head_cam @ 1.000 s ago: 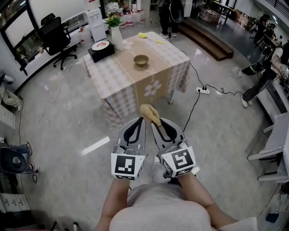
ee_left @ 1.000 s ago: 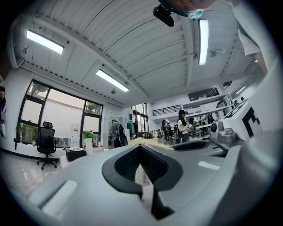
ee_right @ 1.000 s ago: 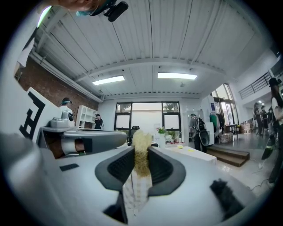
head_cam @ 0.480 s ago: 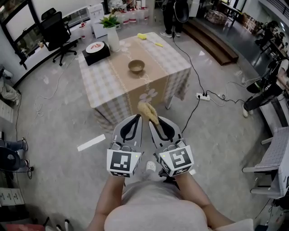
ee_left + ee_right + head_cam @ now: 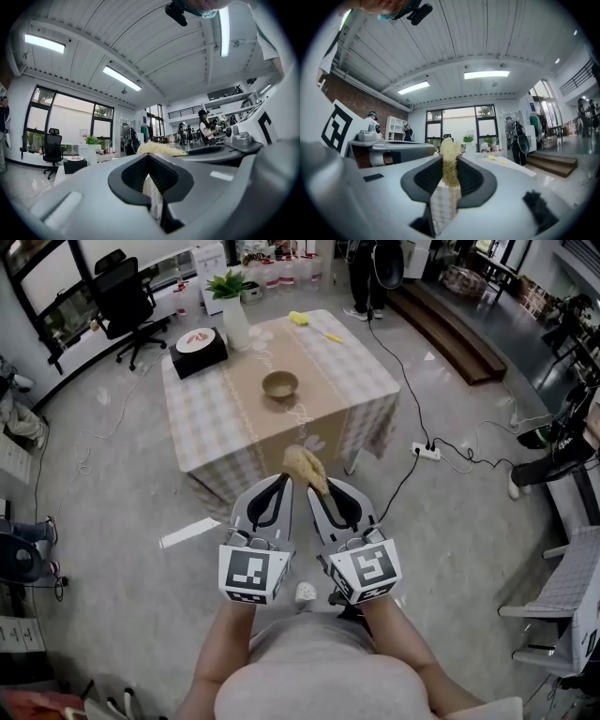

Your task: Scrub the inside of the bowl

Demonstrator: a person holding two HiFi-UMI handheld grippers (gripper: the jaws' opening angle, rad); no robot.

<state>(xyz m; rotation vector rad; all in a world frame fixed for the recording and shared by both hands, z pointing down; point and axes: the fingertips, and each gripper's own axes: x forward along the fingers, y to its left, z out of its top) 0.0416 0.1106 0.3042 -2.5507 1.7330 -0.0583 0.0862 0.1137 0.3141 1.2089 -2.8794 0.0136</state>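
A brown bowl (image 5: 280,384) stands in the middle of a table (image 5: 216,409) with a checked cloth, well ahead of both grippers. My right gripper (image 5: 316,491) is shut on a yellowish fibrous scrubber (image 5: 305,468), which sticks out past its tips. In the right gripper view the scrubber (image 5: 450,157) stands up between the closed jaws. My left gripper (image 5: 283,484) sits close beside the right one, shut with nothing in it. From the left gripper view the scrubber (image 5: 159,148) shows just beyond the closed jaws. Both grippers are held level over the floor, short of the table.
On the table stand a plant in a white vase (image 5: 234,315), a black box with a plate (image 5: 199,345) and a yellow item (image 5: 298,317). A power strip with cables (image 5: 427,451) lies on the floor at right. An office chair (image 5: 127,301) and a person (image 5: 370,268) are beyond the table.
The table and bowl have come nearer and lower in the head view as the person walks toward them. Both grippers keep the same pose and grip.
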